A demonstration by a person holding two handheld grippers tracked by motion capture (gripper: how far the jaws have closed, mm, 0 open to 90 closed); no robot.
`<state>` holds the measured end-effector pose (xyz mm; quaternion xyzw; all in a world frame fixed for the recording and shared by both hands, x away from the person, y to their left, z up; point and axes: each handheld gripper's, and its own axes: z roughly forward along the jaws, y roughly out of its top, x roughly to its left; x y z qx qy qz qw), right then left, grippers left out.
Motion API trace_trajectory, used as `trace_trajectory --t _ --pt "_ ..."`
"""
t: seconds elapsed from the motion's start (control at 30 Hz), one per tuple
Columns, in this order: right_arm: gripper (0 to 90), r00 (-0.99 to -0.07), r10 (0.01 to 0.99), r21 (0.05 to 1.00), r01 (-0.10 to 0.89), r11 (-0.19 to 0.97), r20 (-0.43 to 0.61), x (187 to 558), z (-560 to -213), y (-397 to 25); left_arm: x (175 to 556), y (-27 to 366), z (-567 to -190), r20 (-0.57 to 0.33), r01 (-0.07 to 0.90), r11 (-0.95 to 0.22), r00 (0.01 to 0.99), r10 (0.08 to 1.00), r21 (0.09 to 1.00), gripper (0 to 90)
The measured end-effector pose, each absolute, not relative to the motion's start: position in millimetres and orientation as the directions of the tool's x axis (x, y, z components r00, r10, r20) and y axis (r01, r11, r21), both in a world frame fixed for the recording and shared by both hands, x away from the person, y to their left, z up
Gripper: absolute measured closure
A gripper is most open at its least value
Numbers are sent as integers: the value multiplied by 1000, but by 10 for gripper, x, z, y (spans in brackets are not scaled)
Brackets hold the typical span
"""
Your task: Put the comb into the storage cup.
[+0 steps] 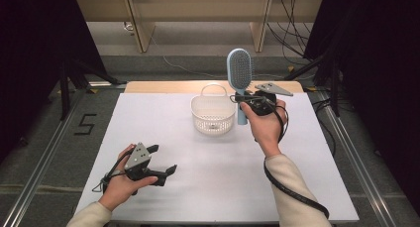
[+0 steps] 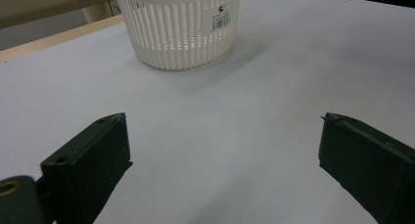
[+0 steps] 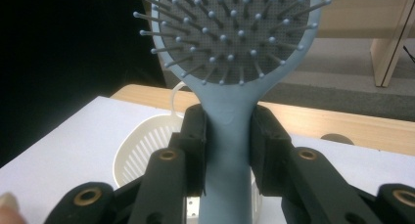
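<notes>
Held upright above the white table top [image 1: 163,123]: a pale blue plastic paddle hairbrush [image 1: 239,73], long axis close to vertical, oval head up and handle end down, just right of a white slotted plastic basket [image 1: 213,115] with a thin hoop handle. Bristle face turned toward the person, a grey cushion pad studded with thin pins tipped in small pale balls, seen close in the right gripper view [image 3: 230,33]. Clamped at the neck and upper handle by the right gripper [image 1: 247,100], black jaws pressed flat against both sides of the smooth blue stem [image 3: 227,150], basket rim and ribbed wall behind and below [image 3: 142,150]. Raised off the table, lower handle end hanging beside the basket's right rim. Resting low near the table's front left: the left gripper [image 1: 165,160], jaws spread wide with nothing between them, bare matt white surface in the gap [image 2: 220,155]. Farther along its line of sight, the round basket [image 2: 181,28], vertical slats, a small barcode sticker on the wall.
</notes>
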<state>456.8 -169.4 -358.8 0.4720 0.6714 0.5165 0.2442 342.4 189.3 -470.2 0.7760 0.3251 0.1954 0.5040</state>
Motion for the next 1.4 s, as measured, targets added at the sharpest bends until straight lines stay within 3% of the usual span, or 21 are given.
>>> trace_trajectory --t 1.4 --pt "709 -430 891 921 388 38 144 4758 -3545 -1601 3423 1889 -4701 -28 308 -277 713 701 910 45"
